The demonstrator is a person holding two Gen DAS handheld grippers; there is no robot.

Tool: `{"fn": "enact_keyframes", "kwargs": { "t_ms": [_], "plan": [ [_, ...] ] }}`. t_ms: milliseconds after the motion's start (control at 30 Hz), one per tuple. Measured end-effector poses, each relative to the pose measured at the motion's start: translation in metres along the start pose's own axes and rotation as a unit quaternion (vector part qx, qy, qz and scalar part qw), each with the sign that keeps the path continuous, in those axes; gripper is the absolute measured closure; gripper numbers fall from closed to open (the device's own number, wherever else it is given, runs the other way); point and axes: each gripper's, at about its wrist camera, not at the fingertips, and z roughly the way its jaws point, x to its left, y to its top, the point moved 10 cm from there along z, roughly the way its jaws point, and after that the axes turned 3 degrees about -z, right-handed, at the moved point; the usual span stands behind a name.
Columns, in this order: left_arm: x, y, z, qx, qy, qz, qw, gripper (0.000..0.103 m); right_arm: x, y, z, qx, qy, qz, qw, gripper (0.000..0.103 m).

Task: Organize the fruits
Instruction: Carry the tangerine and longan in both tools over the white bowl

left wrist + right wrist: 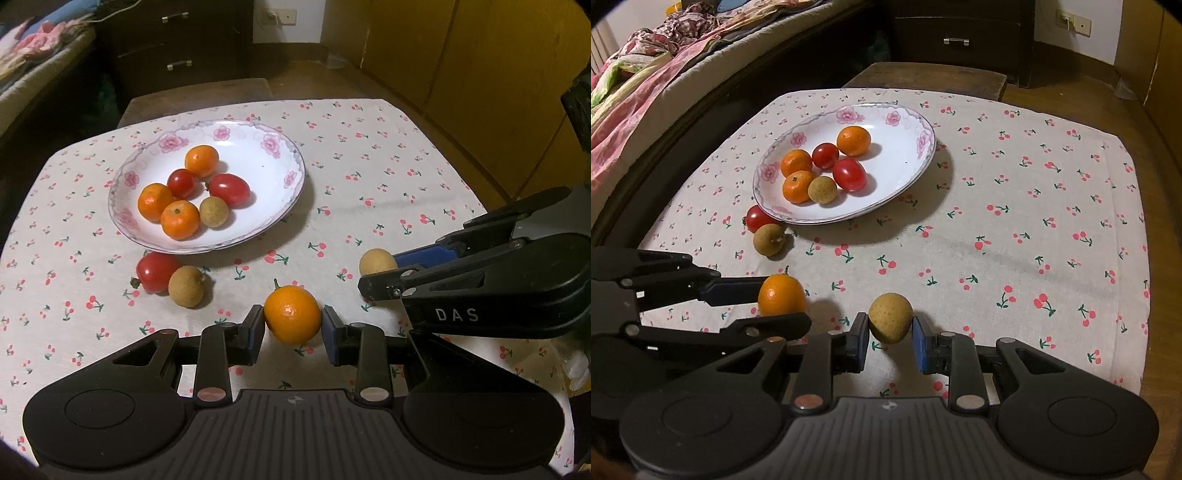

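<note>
- Left gripper fills the bottom of our left wrist view, blue pads set either side of a small orange; we cannot tell whether they pinch it or just bracket it, nor whether it sits on the cloth.
- Across to the right we see the right gripper reaching onto a pale longan.
- Up ahead, the flowered plate already carries three oranges, two cherry tomatoes and a longan.
- Just beside its near rim, a loose cherry tomato and another brown longan lie touching each other.
- Risk, as we judge it: round fruit and narrow pads, so an off-centre squeeze could squirt the orange out and send it rolling.
- Over to the right wrist view: we have the pale longan between the right gripper pads, lifted clear of the cloth by the look of its shadow, so we call it held.
- At left, the left gripper brackets the small orange.
- Both tools sit close together; heading for the plate at once, we could knock them.
- Underneath lies a cherry-print tablecloth on a low table, with a bed of rumpled bedding at left and dark drawers behind.
</note>
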Motion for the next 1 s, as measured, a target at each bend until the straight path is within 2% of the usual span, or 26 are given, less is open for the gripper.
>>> {"fn": "enact_keyframes", "kwargs": {
  "t_ms": [667, 1000],
  "plan": [
    [0.018, 0.018, -0.015, -0.025, 0.013, -0.022, 0.9994, 0.062, 0.014, 0.017, -0.001, -0.016, 0.008, -0.008, 1.0, 0.077],
    [0.029, 0.035, -0.021, -0.043, 0.025, -0.032, 0.9982, 0.062, 0.017, 0.041, -0.004, -0.034, 0.007, -0.011, 0.999, 0.077]
  ]
}}
